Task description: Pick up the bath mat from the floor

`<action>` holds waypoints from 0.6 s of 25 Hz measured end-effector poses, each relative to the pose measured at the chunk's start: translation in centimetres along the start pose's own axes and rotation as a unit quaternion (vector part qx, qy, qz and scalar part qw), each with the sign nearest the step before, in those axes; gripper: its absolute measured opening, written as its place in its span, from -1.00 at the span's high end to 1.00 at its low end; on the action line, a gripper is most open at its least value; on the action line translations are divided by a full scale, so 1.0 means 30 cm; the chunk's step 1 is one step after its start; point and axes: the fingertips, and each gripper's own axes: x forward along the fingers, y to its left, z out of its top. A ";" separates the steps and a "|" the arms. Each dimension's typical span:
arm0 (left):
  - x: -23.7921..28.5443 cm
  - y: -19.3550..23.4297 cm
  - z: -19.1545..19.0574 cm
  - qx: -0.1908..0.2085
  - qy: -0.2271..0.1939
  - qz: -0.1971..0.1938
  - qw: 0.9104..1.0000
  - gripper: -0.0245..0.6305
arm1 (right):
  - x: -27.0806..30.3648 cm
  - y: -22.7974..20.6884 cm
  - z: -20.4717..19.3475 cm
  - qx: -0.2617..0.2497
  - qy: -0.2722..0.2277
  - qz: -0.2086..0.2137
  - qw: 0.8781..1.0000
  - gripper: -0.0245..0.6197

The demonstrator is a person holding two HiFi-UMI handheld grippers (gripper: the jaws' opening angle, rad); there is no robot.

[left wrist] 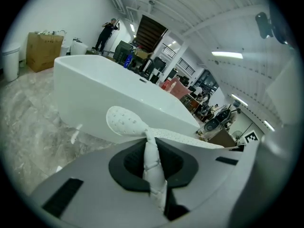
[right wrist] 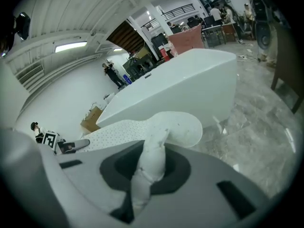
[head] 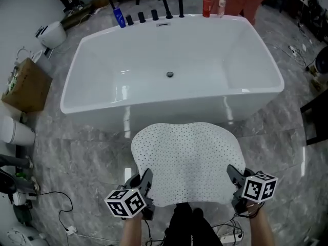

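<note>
The white bath mat (head: 187, 158), dotted with small holes, hangs spread between both grippers in front of the white bathtub (head: 171, 70). My left gripper (head: 145, 186) is shut on the mat's near left corner, and my right gripper (head: 234, 177) is shut on its near right corner. In the left gripper view the pinched mat (left wrist: 153, 163) runs up between the jaws and fans out toward the bathtub (left wrist: 109, 94). In the right gripper view the bunched mat (right wrist: 152, 163) sits clamped between the jaws, with its flap curling above them.
Grey marble floor (head: 77, 158) surrounds the tub. A cardboard box (head: 25, 83) and a white bin (head: 15, 131) stand at the left. Bottles (head: 206, 4) and black taps (head: 154, 14) line the tub's far rim. Cables (head: 56, 209) trail near my feet. A dark chair (head: 315, 111) stands at the right.
</note>
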 end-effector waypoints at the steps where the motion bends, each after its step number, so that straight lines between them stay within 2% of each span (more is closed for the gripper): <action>1: -0.030 -0.026 0.032 0.005 -0.003 -0.004 1.000 0.86 | -0.037 0.030 0.024 0.001 -0.007 0.000 1.000 0.84; 8: -0.236 -0.193 0.226 0.033 -0.036 -0.026 0.998 0.86 | -0.281 0.212 0.162 0.000 -0.059 0.008 0.998 0.84; 15: -0.379 -0.314 0.364 0.053 -0.069 -0.051 0.995 0.86 | -0.473 0.304 0.253 -0.020 -0.098 0.006 0.995 0.84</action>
